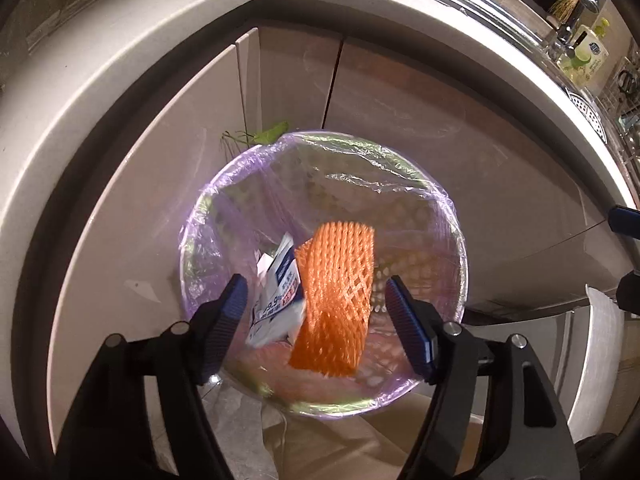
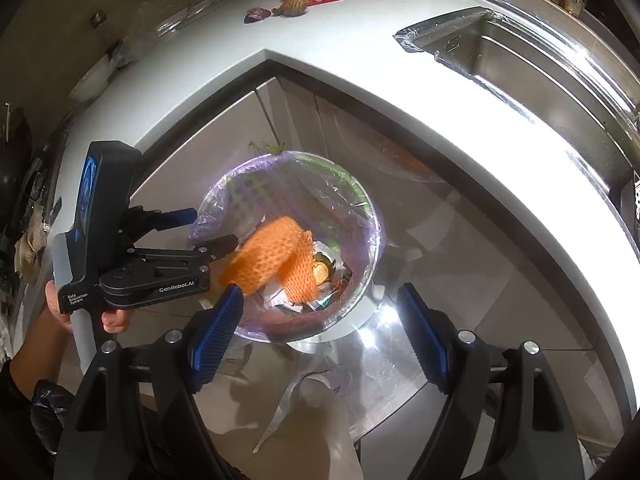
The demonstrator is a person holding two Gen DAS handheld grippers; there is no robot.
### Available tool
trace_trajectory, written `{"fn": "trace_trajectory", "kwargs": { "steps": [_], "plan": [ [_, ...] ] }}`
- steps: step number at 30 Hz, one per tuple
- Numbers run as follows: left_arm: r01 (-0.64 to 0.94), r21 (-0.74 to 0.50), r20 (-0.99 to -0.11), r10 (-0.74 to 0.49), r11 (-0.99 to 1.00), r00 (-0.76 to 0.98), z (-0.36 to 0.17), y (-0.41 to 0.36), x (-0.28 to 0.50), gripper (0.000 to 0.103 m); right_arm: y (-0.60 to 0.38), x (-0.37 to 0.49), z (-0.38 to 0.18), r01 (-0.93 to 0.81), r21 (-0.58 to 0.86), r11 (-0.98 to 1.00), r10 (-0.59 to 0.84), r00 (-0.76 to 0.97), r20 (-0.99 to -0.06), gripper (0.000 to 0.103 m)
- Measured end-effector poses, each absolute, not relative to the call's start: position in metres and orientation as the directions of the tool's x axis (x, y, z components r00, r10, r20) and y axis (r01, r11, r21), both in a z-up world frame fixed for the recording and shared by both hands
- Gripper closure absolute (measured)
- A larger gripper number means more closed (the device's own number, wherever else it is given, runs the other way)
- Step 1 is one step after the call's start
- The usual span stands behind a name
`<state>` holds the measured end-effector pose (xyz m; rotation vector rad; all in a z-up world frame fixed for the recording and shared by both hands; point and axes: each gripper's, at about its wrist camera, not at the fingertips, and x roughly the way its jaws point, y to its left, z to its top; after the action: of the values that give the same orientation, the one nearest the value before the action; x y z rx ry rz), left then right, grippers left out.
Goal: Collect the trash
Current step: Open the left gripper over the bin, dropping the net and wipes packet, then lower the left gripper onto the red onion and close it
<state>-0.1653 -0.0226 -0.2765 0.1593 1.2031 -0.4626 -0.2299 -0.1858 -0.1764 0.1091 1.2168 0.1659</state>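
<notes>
The left gripper (image 1: 316,304) points steeply down over the trash bin (image 1: 448,216), its jaws standing wide with neither pad touching anything. Between and just beyond its fingers, inside the bin's mouth, is the orange foam net (image 1: 336,296), free of both pads and blurred at its lower end; in the right wrist view the same net (image 2: 276,256) is seen just off the tip of the left gripper (image 2: 216,232), curled and blurred, above the rubbish already in the bin. A white and blue printed packet (image 1: 276,300) lies just beside the net, nearer the left gripper's left finger. The bin wears a thin purple liner (image 1: 360,152) folded over its rim. The right gripper (image 2: 320,336) is also wide apart and holds nothing; the bin (image 2: 372,240) sits just ahead of its fingertips, with the net ahead of its left finger. A hand (image 2: 60,304) grips the left gripper's handle. Crumpled clear plastic (image 2: 296,404) lies on the floor below the right gripper's jaws.
</notes>
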Motion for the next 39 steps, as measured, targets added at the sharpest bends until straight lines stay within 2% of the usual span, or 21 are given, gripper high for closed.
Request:
{"fn": "trace_trajectory", "kwargs": {
  "steps": [10, 20, 30, 39],
  "plan": [
    [0.417, -0.111, -0.912, -0.259, 0.902, 0.318, -0.253, -0.018, -0.152, 0.028, -0.181, -0.227, -0.173, -0.075, 0.183, 0.98, 0.198, 0.35, -0.916, 0.024],
    [0.434, -0.073, -0.853, -0.281, 0.898, 0.439, -0.183, -0.011, -0.117, 0.02, -0.182, -0.207, -0.151, -0.056, 0.222, 0.973, 0.224, 0.423, -0.878, 0.024],
    [0.41, -0.071, -0.789, -0.303, 0.909, 0.534, -0.12, 0.003, -0.034, 0.013, -0.187, -0.166, -0.128, -0.005, 0.251, 0.968, 0.218, 0.509, -0.832, 0.023],
    [0.435, -0.063, -0.777, -0.318, 0.898, 0.544, -0.11, 0.01, 0.049, 0.013, -0.187, -0.12, -0.119, 0.055, 0.253, 0.966, 0.184, 0.542, -0.82, 0.023]
  ]
}}
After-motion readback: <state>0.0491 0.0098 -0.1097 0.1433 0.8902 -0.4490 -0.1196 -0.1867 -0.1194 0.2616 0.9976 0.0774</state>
